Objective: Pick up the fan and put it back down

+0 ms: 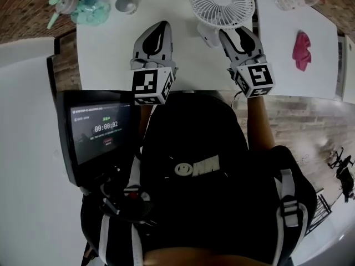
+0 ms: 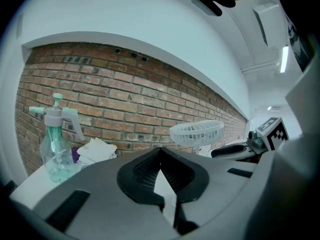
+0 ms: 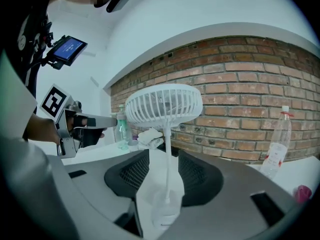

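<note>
Now the right gripper (image 1: 233, 33) is wide open, top middle, with the foot of the white fan (image 1: 222, 3) between its jaws. The left gripper (image 1: 160, 25) beside it is closed and empty.

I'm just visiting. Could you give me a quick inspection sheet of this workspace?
Surface: white table, with a second white table to its right.
Job's things: white fan upright at the table's far edge.
Clutter: spray bottle, small grey cup; pink cloth and plastic bottle on the second table.
Grippers: left gripper shut, empty; right gripper open, fan ahead between its jaws, not gripped.
Cables: nothing seen.
Surroundings: brick wall; timer screen at the person's left.
</note>
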{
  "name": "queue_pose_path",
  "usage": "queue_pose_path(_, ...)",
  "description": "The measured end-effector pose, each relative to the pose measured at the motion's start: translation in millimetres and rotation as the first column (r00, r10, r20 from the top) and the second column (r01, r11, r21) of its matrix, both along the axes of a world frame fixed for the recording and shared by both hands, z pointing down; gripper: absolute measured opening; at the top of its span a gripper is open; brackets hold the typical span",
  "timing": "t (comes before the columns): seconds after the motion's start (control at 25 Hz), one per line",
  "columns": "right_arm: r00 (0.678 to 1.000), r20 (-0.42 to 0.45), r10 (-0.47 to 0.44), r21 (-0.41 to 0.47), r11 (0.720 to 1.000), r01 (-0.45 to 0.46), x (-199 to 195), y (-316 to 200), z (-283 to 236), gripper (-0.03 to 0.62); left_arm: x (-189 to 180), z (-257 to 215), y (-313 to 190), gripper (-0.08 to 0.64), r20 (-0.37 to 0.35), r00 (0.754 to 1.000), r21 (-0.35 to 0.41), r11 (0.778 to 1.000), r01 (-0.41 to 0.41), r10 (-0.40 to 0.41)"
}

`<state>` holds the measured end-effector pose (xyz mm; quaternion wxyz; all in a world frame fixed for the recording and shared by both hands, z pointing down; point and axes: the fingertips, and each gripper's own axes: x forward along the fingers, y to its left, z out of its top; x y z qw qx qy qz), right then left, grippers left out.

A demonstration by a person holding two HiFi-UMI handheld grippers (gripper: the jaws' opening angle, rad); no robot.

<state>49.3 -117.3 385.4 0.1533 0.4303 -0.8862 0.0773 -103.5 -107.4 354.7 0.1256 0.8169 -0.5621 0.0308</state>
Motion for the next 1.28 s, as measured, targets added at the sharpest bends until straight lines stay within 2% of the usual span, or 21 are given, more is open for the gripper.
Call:
queue_pose_path(0.24, 0.998, 0.003, -0.067, -0.045, 0.997, 0.067, -4.0, -13.6, 26.2, 0.183, -2.7, 2.9, -2.7, -0.003, 0.028, 0.998, -0.017, 0.998, 0.063, -0.063)
queue_pose_path(0.64, 0.993, -0.022, -0.112, -0.088, 0.990, 0.110, -25.1, -33.8, 62.2, 0.189, -12.5, 10.1, 1.4, -0.003, 0.035, 0.992, -0.041, 0.992, 0.121, -0.120)
queue_pose_path(0.76, 0.995, -0.031, -0.098, -0.084, 0.992, 0.095, -17.5, -41.0, 67.5, 0.189, -5.7, 12.3, 0.5, -0.003, 0.038, 0.991, -0.049, 0.990, 0.133, -0.132)
queue_pose_path(0.92, 0.990, -0.089, -0.110, -0.051, 0.993, 0.106, -18.4, -40.0, 68.3, 0.187, -5.3, 10.4, 4.3, -0.003, 0.042, 0.989, -0.046, 0.988, 0.146, -0.145)
queue_pose_path(0.96, 0.988, -0.104, -0.111, -0.045, 0.993, 0.107, -18.8, -39.9, 69.2, 0.182, -5.8, 10.6, 4.4, -0.003, 0.042, 0.988, -0.047, 0.988, 0.149, -0.147)
queue_pose_path(1.04, 0.988, -0.116, -0.105, -0.030, 0.994, 0.102, -18.3, -40.6, 69.3, 0.080, -5.8, 10.1, 4.4, -0.003, 0.043, 0.987, -0.050, 0.987, 0.155, -0.153)
queue_pose_path(1.08, 0.988, -0.115, -0.100, -0.025, 0.995, 0.097, -17.9, -40.5, 68.7, 0.064, -5.7, 9.5, 4.8, -0.003, 0.043, 0.987, -0.051, 0.986, 0.157, -0.154)
queue_pose_path(1.28, 0.996, -0.066, -0.061, -0.043, 0.997, 0.058, -16.6, -38.2, 67.3, 0.052, -8.2, 6.1, 9.3, -0.003, 0.042, 0.987, -0.045, 0.986, 0.160, -0.158)
